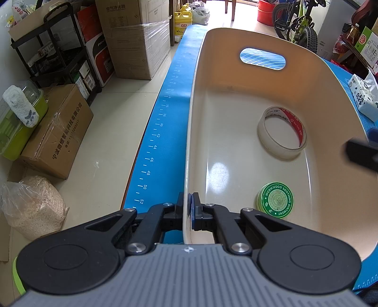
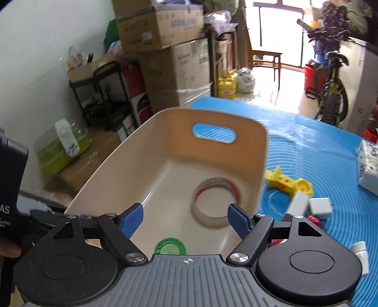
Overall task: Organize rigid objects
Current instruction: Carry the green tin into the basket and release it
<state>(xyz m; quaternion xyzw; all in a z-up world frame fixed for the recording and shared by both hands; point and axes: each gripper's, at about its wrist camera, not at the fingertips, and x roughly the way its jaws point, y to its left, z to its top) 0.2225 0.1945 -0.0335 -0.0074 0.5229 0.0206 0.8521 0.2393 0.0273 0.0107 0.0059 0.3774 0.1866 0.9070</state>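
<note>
A cream plastic bin (image 1: 212,99) with a handle slot sits on the blue mat (image 1: 163,113). Inside lie a clear tape roll (image 1: 282,133) and a green ointment tin (image 1: 275,199). My left gripper (image 1: 188,207) is shut on the bin's left wall at its rim. My right gripper (image 2: 186,218) is open and empty, hovering above the bin (image 2: 132,160), over the tape roll (image 2: 216,203) and tin (image 2: 171,246). On the mat right of the bin lie a yellow toy (image 2: 287,183), white blocks (image 2: 309,205), a red piece (image 2: 314,220) and a white bottle (image 2: 360,253).
A tissue pack (image 1: 362,95) lies on the mat at the right, also in the right wrist view (image 2: 368,165). The table's left edge drops to a floor with cardboard boxes (image 1: 59,132), a black shelf (image 1: 59,52) and a bicycle (image 1: 300,21).
</note>
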